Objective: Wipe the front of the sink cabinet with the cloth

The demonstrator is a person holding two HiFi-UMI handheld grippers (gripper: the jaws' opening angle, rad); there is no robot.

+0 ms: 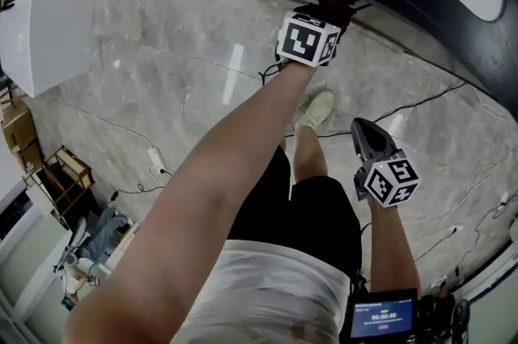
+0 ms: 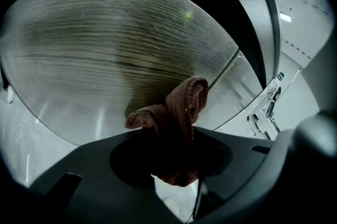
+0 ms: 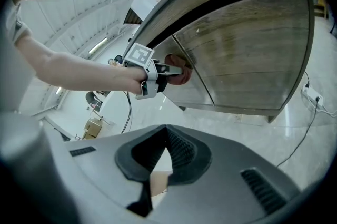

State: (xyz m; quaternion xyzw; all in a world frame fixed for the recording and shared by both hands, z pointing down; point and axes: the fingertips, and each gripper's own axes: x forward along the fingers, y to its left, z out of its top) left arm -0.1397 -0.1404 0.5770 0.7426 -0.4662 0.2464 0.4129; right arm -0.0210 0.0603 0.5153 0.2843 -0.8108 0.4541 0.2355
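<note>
While the left gripper (image 1: 322,9) is clenched on the brown cloth (image 2: 181,112), the wad looks to touch the wood-grain front of the sink cabinet (image 2: 105,49), near the door seam. Cloth reads soft, light and floppy. It bunches and folds, so it's best pinched mid-wad with a lobe left sticking out for contact. May slip if dragged hard. Right gripper (image 3: 158,165) hangs back over the floor (image 1: 162,75), jaws closed together, nothing in them.

Black shorts (image 1: 317,209), white shirt (image 1: 267,286), pale shoe (image 1: 316,109)
</note>
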